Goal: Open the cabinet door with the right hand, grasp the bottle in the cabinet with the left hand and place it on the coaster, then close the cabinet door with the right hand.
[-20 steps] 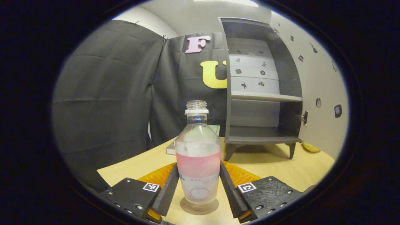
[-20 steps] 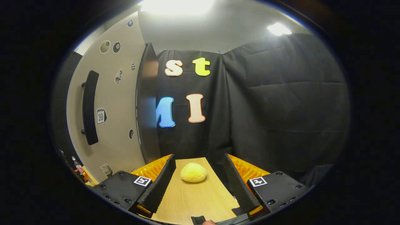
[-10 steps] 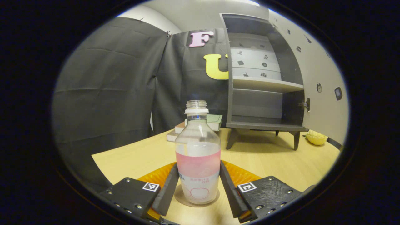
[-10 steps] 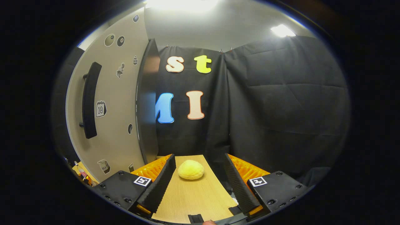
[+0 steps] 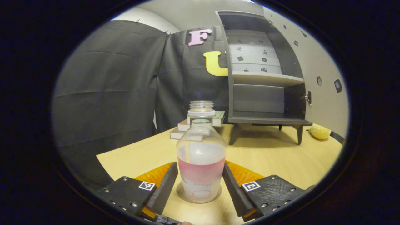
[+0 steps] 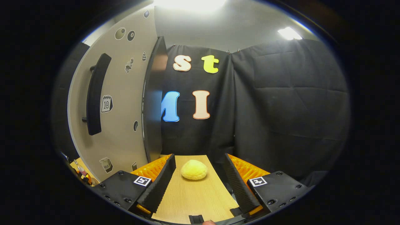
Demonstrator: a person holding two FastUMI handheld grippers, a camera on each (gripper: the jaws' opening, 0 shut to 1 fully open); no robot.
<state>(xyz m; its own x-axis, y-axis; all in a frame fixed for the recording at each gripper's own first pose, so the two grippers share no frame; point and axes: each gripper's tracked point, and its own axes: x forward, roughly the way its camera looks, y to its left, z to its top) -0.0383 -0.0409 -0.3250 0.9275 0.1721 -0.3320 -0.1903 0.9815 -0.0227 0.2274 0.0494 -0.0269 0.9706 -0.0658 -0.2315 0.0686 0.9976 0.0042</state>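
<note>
The right gripper point(image 6: 197, 184) hangs low over the wooden table point(image 6: 193, 200), its 2 fingers point(image 6: 159, 184) spread wide apart with nothing held between them. Just beyond the fingertips, a yellow bun-shaped object point(image 6: 194, 169) lies on the table near its far edge. To the left, the cabinet door point(image 6: 122, 103) stands open, its pale face carrying a long black handle point(image 6: 95, 93) and several small stickers. The door's dark edge point(image 6: 153, 103) faces the camera. At the far lower left, a small bottle point(image 6: 80, 168) is just visible.
</note>
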